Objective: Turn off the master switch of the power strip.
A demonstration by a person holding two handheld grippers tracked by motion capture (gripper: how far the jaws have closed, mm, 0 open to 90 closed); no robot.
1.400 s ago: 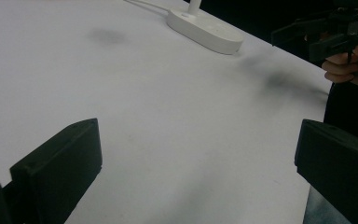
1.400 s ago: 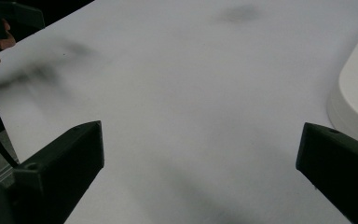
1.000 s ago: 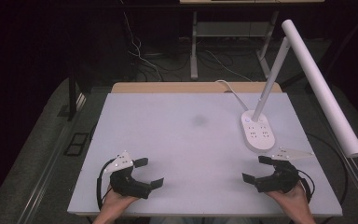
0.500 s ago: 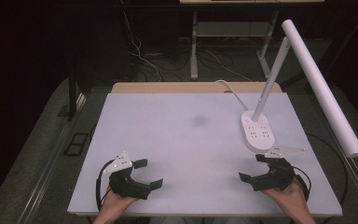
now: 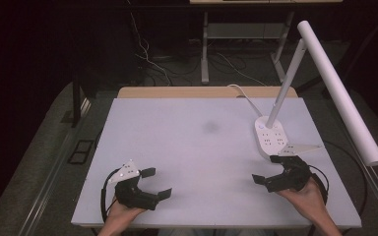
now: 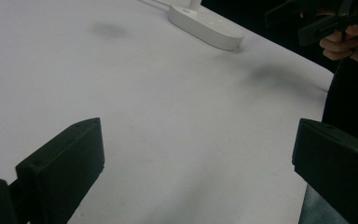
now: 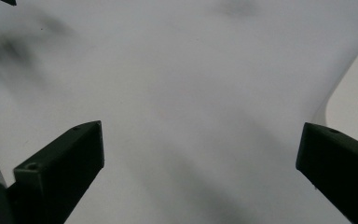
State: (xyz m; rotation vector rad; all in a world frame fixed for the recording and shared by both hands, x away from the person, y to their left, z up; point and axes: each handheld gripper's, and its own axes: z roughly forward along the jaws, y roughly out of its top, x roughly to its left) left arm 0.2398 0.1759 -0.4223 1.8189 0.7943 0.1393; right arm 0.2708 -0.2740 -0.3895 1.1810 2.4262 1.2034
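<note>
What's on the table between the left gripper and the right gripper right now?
Nothing: in the high view, bare white table runs between the left gripper and the right gripper. The lamp base stands farther back.

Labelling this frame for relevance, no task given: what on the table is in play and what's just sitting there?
In play:
- left hand-held gripper, jaws open, holds nothing
- right hand-held gripper, jaws open, holds nothing
- white table, bare between both

Just sitting there:
- desk lamp, its base just beyond the right hand-held gripper
- dark smudge on the tabletop
- cables on the floor behind
</note>
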